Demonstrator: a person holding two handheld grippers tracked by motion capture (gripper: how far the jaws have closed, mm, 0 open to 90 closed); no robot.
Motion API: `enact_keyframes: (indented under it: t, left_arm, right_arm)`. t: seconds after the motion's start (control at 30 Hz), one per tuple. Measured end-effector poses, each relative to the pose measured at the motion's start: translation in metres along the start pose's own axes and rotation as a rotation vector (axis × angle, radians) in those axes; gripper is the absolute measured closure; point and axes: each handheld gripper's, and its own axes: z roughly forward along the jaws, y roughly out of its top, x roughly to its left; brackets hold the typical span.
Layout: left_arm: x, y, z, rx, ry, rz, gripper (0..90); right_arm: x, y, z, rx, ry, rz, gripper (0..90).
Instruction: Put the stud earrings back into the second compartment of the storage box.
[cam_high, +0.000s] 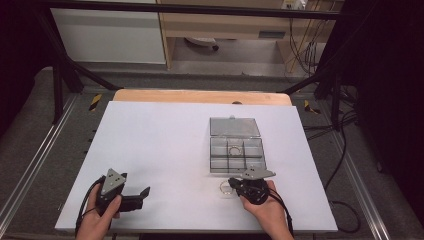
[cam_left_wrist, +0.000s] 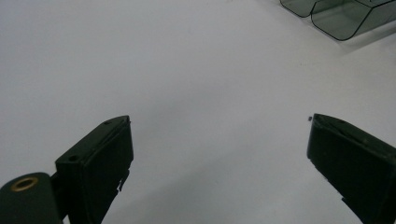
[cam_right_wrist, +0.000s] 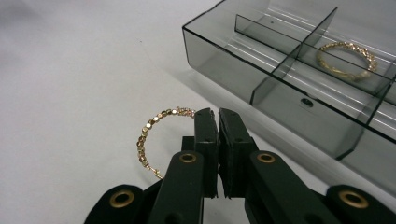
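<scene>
Fingers (cam_right_wrist: 209, 135) pinched on gold bracelet (cam_right_wrist: 148, 135)

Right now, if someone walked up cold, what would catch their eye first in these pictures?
Probably the gold beaded hoop pinched at its rim in the shut right gripper, just in front of the smoky clear compartment box on the white table. Next, a matching gold hoop lying in one of the box's compartments. The left gripper sits near the table's front left with its jaws wide apart and nothing between them.

On the table (cam_high: 165, 150), the compartment box (cam_high: 236, 152) lies right of centre, one bracelet (cam_high: 235, 150) inside it, another bracelet (cam_high: 226, 188) just before it.
</scene>
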Motion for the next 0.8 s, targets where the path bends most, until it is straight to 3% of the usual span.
enact_keyframes:
  t: [0.2,0.43,0.53,0.8]
  left_arm:
    - [0.002,-0.001,0.003,-0.004,0.007,-0.003,7.7]
    - [0.008,0.0,0.005,-0.009,0.02,-0.008,7.3]
    - [0.01,0.0,0.006,-0.022,0.024,-0.028,7.5]
    - [0.013,0.002,0.015,-0.028,0.023,-0.054,7.4]
  right_arm:
    - [0.01,0.009,-0.007,-0.036,0.04,0.008,87.3]
    - [0.02,0.033,-0.018,-0.071,0.05,-0.044,87.2]
    - [0.019,0.04,-0.02,-0.075,0.04,-0.056,87.3]
    - [0.002,0.058,-0.023,-0.074,0.012,-0.05,87.2]
